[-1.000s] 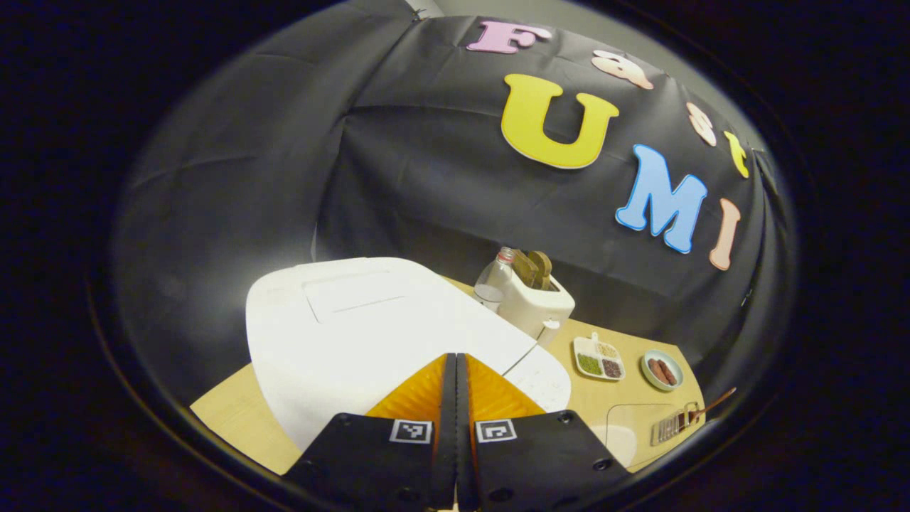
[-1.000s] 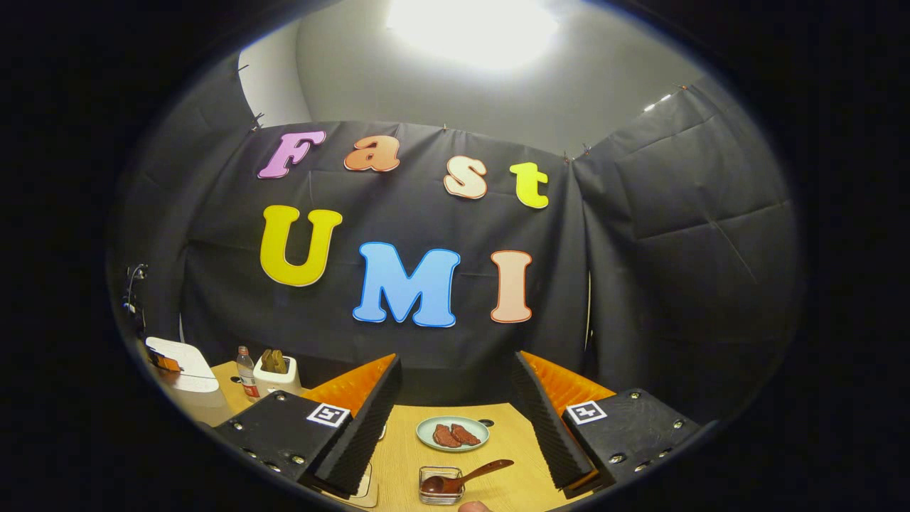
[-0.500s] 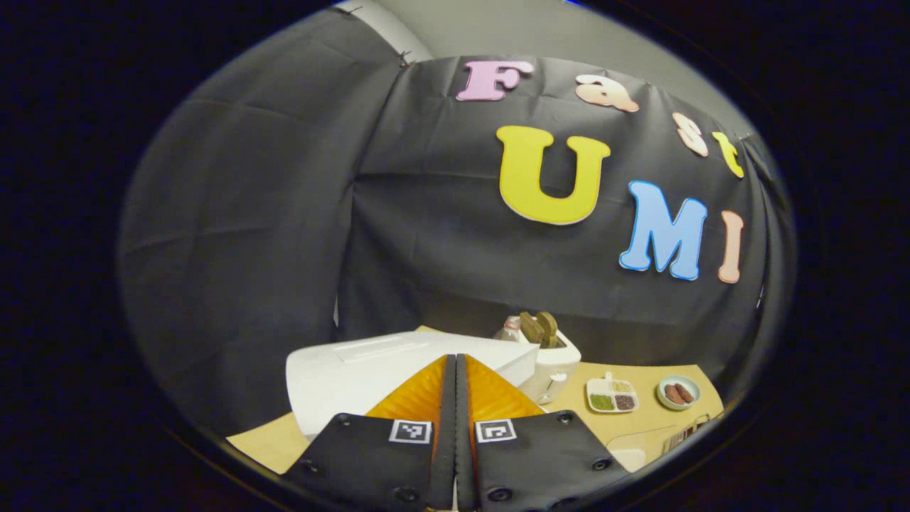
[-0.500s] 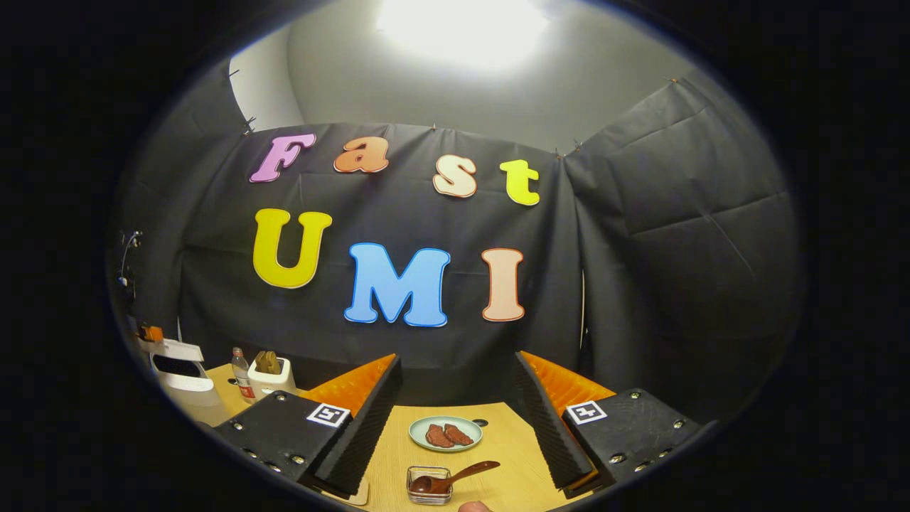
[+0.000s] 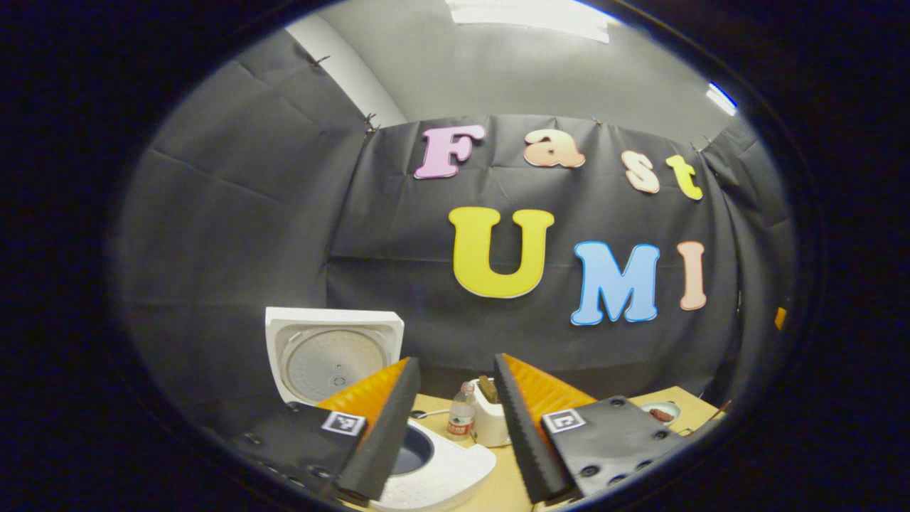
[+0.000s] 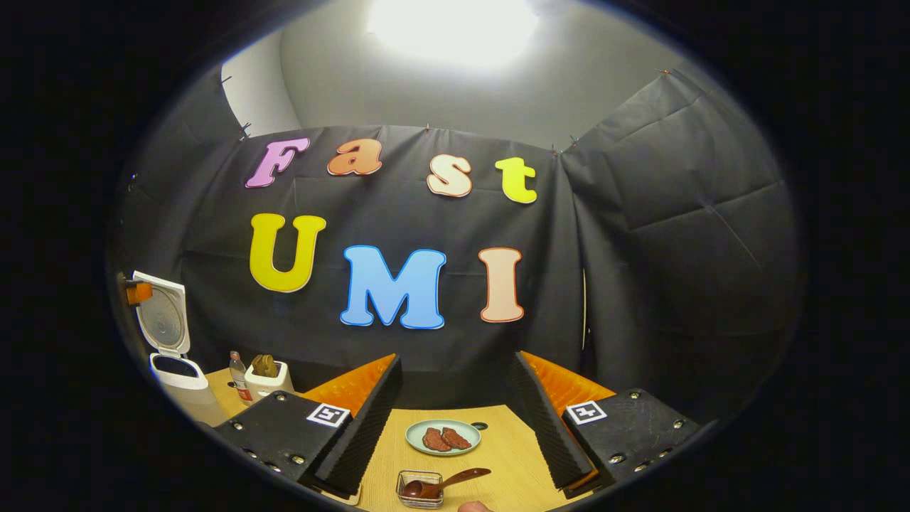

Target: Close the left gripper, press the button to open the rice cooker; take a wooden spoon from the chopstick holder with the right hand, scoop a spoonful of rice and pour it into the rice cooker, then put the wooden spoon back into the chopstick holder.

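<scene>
Both tongs, left and right, were spread, gripping nothing. The rice cooker stood open, its lid up. The wooden spoon lay just below the right tongs; best gripped mid-handle and kept level.

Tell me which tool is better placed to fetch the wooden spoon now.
Right. The right tool is open and empty over the table, the chopstick holder ahead to its left. The left tool hangs by the open rice cooker.
</scene>
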